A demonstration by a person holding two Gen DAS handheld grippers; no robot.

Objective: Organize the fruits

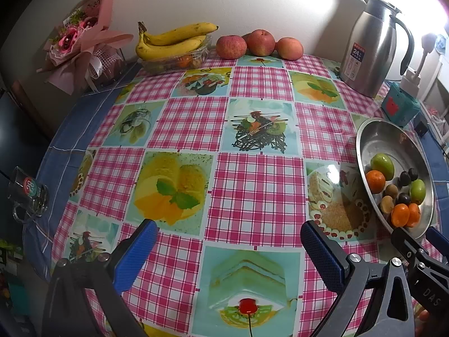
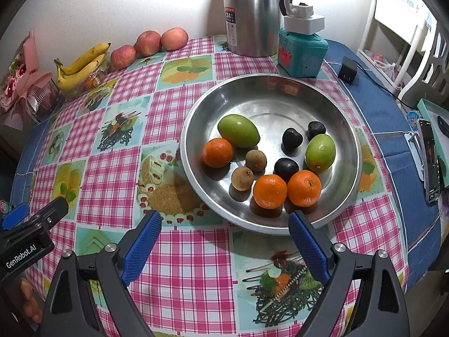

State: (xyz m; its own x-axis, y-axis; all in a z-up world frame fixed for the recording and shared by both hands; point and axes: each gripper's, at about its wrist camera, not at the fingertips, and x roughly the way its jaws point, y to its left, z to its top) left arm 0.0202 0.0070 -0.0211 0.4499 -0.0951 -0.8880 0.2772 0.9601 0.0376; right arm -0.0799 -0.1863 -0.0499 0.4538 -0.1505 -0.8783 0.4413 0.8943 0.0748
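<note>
A steel bowl (image 2: 331, 106) (image 1: 376, 137) holds three oranges (image 2: 270, 191), two green fruits (image 2: 238, 130), two brown longans (image 2: 242, 179) and three dark plums (image 2: 286, 168). My right gripper (image 2: 224, 221) is open just in front of the bowl's near rim, holding nothing. My left gripper (image 1: 228, 231) is open over the checked tablecloth, left of the bowl, also holding nothing. At the back by the wall sit bananas (image 1: 171, 40) on a clear tray and three apples (image 1: 259, 43).
A steel thermos jug (image 1: 370, 47) and a teal box (image 2: 301, 52) stand behind the bowl. A pink bouquet (image 1: 81, 33) is at the back left, a glass mug (image 1: 28, 193) at the table's left edge. A phone (image 2: 429, 160) and charger (image 2: 347, 70) lie to the right.
</note>
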